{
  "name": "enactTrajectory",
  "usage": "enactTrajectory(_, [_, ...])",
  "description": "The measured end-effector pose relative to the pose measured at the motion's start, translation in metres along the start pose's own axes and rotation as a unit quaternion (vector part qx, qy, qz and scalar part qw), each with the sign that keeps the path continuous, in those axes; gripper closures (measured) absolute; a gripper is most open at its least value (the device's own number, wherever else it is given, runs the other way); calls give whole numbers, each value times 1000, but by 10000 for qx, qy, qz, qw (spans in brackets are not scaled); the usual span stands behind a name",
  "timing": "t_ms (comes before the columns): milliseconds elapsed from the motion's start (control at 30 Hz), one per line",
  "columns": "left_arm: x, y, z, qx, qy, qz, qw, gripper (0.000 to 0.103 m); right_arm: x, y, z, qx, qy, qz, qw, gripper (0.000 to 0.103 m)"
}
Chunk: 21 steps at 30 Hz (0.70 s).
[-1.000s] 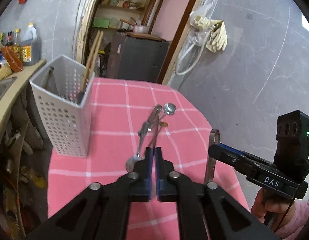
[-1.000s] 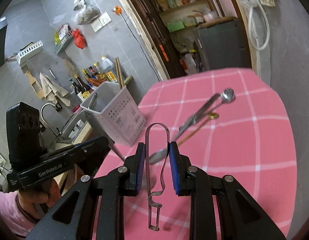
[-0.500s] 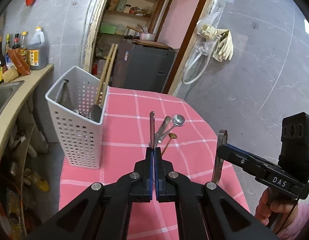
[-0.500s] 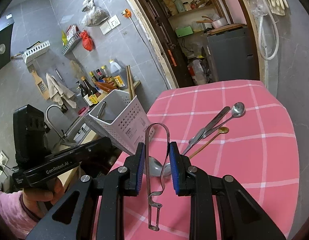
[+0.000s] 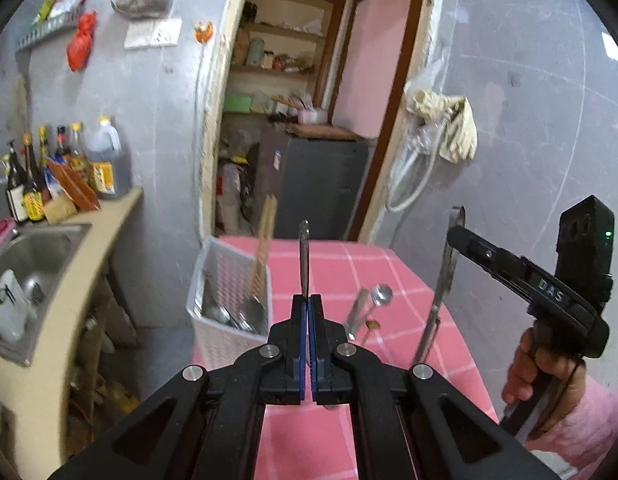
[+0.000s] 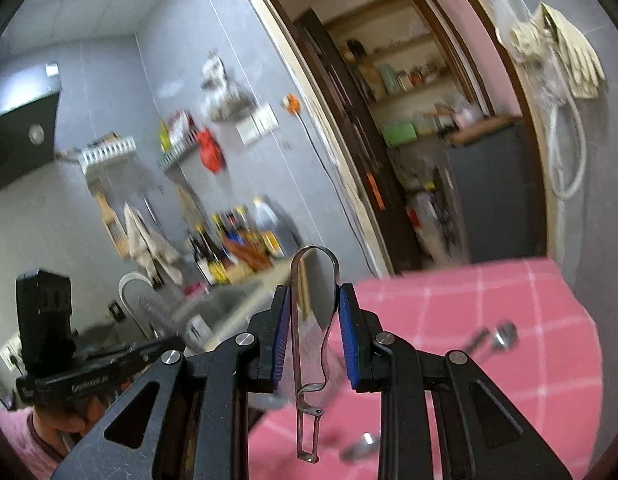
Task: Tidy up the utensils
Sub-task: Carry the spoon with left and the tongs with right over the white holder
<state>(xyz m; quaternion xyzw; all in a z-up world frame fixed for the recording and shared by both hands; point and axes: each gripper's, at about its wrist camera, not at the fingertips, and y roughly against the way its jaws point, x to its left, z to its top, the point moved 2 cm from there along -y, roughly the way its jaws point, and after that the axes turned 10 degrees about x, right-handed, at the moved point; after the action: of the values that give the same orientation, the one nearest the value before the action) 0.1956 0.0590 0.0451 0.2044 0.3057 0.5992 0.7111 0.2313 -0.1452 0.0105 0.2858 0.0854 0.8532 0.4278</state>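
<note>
Item: one metal utensil (image 5: 304, 258), clamped upright by its lower end in our left tool (image 5: 308, 326), raised above the pink-checked table (image 5: 389, 280) just right of the white perforated caddy (image 5: 229, 280); we judge the step in hand to be carrying it to the caddy. Second item: a metal peeler (image 6: 313, 332), gripped between the pads of our right tool (image 6: 313, 336), held aloft. Remaining on the table: a spoon (image 5: 379, 294) with other loose pieces; next we need the utensil centred over the caddy's opening, lowered clear of the chopsticks (image 5: 261, 252), then released.

Peeler (image 6: 309, 360): your right tool (image 6: 313, 340) grips thin, shiny bent metal.
Basket (image 5: 229, 304): white perforated plastic, matt.
Bench (image 5: 389, 280): pink checked cloth cover.
Chopsticks (image 5: 263, 248): pale wood.
Your tool pads (image 6: 280, 336): ribbed blue.
</note>
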Motion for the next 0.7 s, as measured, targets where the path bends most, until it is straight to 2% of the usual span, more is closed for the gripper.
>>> enactTrajectory(233, [22,12,38,-325,-109,436,9985,101,35,-38,43,-526,315,404,9973,81])
enactTrajectory(333, [33,5,47,-300,-234,699,9968,101,48,-63,53,-587,398,538,9960,81])
enactTrajectory(500, [44,-15,46,-58,-369,885,9954,101,59,-108,53,-423,488,587,9962,81])
enactTrajectory(700, [44,-37,35,145,-606,1051,9925,101,54,-155,36,47,494,596,9970,81])
